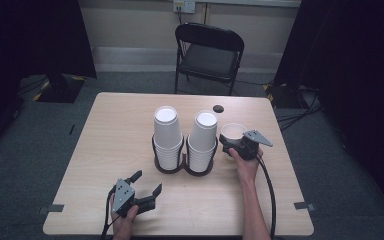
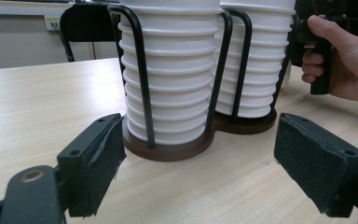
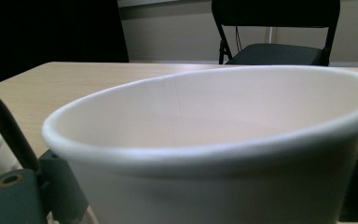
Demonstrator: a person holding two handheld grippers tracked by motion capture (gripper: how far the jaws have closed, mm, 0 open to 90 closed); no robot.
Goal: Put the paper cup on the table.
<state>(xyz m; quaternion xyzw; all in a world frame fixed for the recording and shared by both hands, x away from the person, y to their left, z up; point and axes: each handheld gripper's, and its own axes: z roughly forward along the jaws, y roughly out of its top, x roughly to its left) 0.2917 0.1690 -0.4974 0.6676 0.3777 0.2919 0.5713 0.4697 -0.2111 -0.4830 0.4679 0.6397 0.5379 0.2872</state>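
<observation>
1. High view: the right gripper [image 1: 231, 143] is clamped on a single paper cup [image 1: 233, 131], mouth up, just beside the twin cup rack [image 1: 184, 167] on the pale wooden table [image 1: 110, 145]. The left gripper [image 1: 147, 186] hangs spread apart near the front edge. A folding chair [image 1: 208, 55] stands beyond.
2. Left gripper view: the stacked cups [image 2: 170, 74] are cut off at the top.
3. Right gripper view: the cup's rim [image 3: 205, 144] hides most of both jaws.

1. Beyond my wooden table [image 1: 105, 150] stands a black folding chair [image 1: 208, 55].
2. I see a pale wall [image 1: 135, 22] with a socket [image 1: 184, 5].
3. Grey carpet [image 1: 25, 150] covers the floor; dark curtains [image 1: 30, 35] flank both sides.
</observation>
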